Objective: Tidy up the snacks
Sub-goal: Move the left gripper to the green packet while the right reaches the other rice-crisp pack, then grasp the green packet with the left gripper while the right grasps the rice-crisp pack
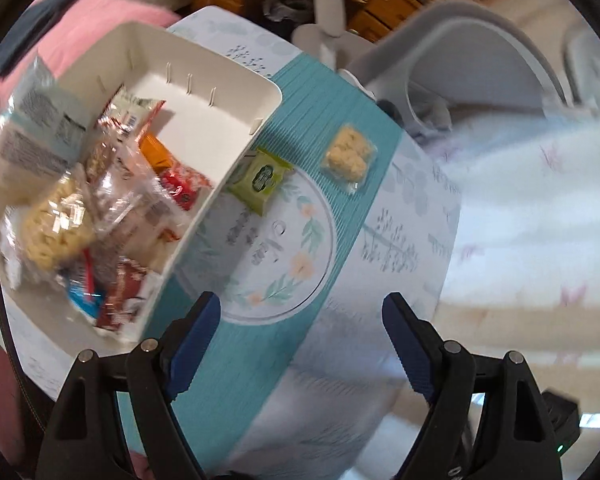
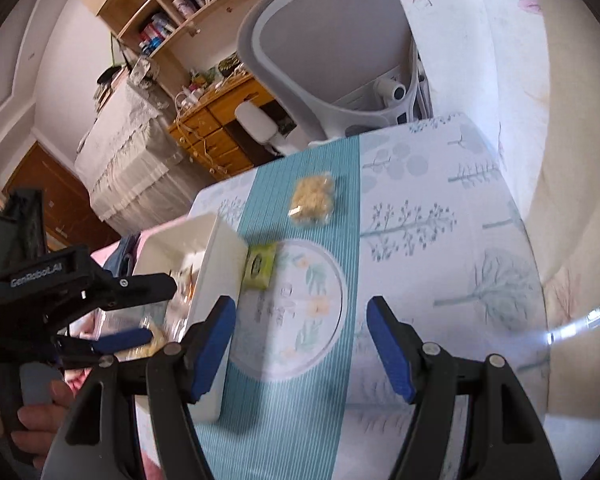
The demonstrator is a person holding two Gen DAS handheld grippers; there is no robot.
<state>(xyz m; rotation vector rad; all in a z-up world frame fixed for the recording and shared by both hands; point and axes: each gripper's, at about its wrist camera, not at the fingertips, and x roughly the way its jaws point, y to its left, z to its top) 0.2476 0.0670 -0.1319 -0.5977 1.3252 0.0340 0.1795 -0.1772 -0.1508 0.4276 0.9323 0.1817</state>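
Left gripper (image 1: 302,316) jaws apart, nothing between the blue pads, hanging over the teal striped band of the tablecloth (image 1: 340,92) at the round floral print. Right gripper (image 2: 300,320) same: jaws apart, empty, over the same print. White bin (image 1: 228,92) just left of both, sitting on the table, far half bare, near half piled with wrapped snacks: pale noodle-like pack (image 1: 54,224), red packet (image 1: 182,188), orange packet (image 1: 156,150), blue-and-red wrappers at the near corner, pale printed carton (image 1: 32,128) leaning at the left wall. Green packet (image 1: 262,176) lying on the cloth, touching or just beside the bin's right wall, at the edge of the round print. Clear pack of pale yellow snacks (image 1: 350,156) further out on the teal band, well apart from the bin, flat. In right wrist view, left gripper's body at the left over the bin, a hand (image 2: 36,412) on its grip. Beyond the table: grey chair (image 2: 320,40), wooden drawers (image 2: 220,128), shelves with books
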